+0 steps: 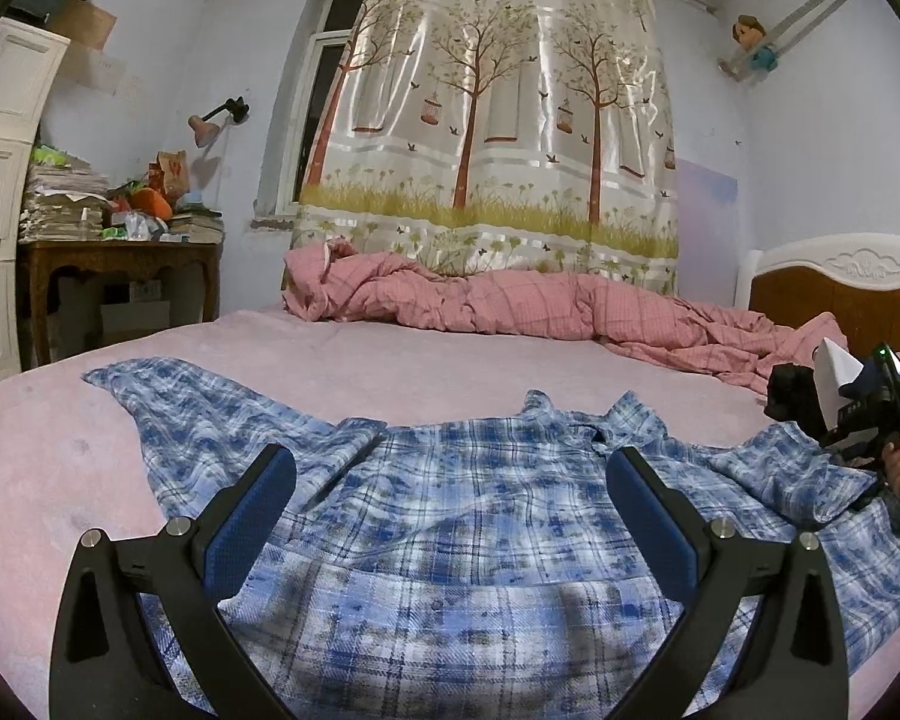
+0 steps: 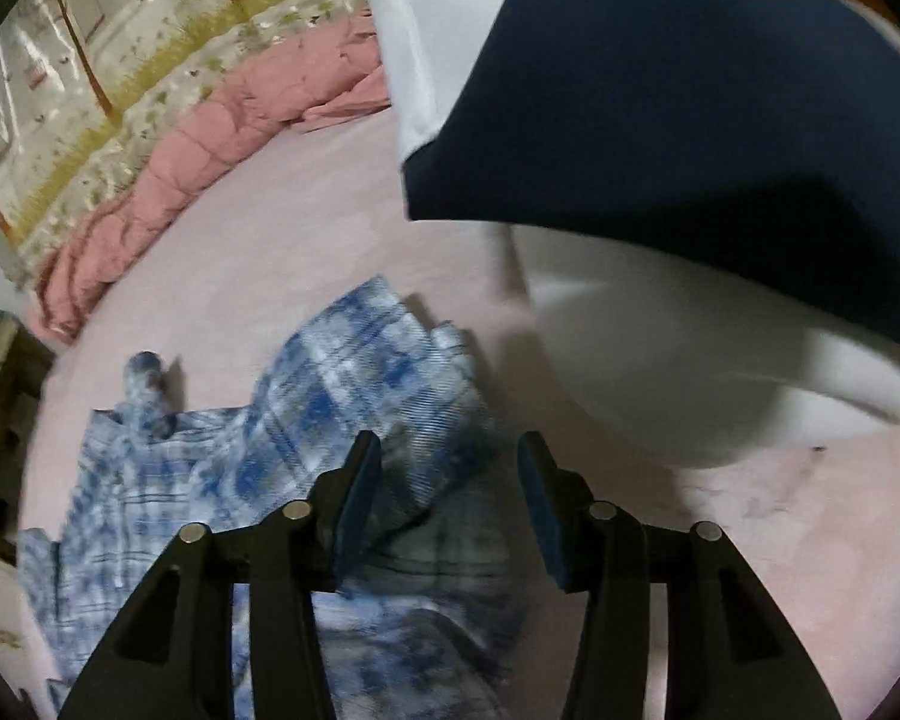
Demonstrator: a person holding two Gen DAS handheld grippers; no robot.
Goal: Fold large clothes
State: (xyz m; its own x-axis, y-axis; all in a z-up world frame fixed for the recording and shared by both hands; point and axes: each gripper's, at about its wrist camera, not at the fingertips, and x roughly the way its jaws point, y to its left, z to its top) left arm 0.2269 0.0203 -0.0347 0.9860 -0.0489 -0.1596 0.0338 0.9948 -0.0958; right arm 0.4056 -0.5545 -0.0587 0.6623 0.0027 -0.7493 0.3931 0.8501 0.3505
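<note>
Shirt (image 1: 450,516) lies spread on the bed (image 1: 390,354) with sleeves out, folding barely begun; left hand-held gripper (image 1: 450,480) gapes wide and empty, right hand-held gripper (image 2: 450,480) stands part-open above one sleeve, gripping nothing.

Home bedroom — bed (image 1: 390,354) w/ pink quilt (image 1: 510,306), tree-print curtain (image 1: 498,120), cluttered desk (image 1: 114,264).

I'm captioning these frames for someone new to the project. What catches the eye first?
A blue plaid shirt lies spread on the pink bed, filling the foreground under the open left gripper. Behind it, a tree-print curtain hangs over a rumpled pink quilt. The right gripper hovers open above the shirt's right side.
</note>
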